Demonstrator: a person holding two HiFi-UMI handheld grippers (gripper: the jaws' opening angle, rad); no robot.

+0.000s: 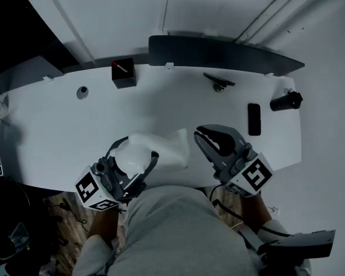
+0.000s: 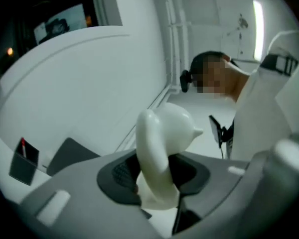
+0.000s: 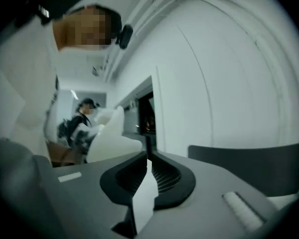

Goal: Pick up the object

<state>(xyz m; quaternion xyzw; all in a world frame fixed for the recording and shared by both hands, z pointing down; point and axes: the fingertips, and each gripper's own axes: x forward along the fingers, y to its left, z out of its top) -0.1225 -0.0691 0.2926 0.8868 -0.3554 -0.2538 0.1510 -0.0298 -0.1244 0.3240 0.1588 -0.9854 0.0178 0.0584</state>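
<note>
White object [image 1: 168,147] lies at the table's [image 1: 52,125] near edge; left gripper [image 1: 134,156] is clamped on its rounded left end. The left gripper view shows what the head view can't: both pads pressing into a glossy white lobe [image 2: 164,138]. Right gripper [image 1: 203,133] sits just beside the object, jaw tips together; its own view shows only a white sliver in the slit behind the tips. Farther back: a black box [image 1: 123,73], a black slab [image 1: 253,118], a black cylinder [image 1: 286,101].
</note>
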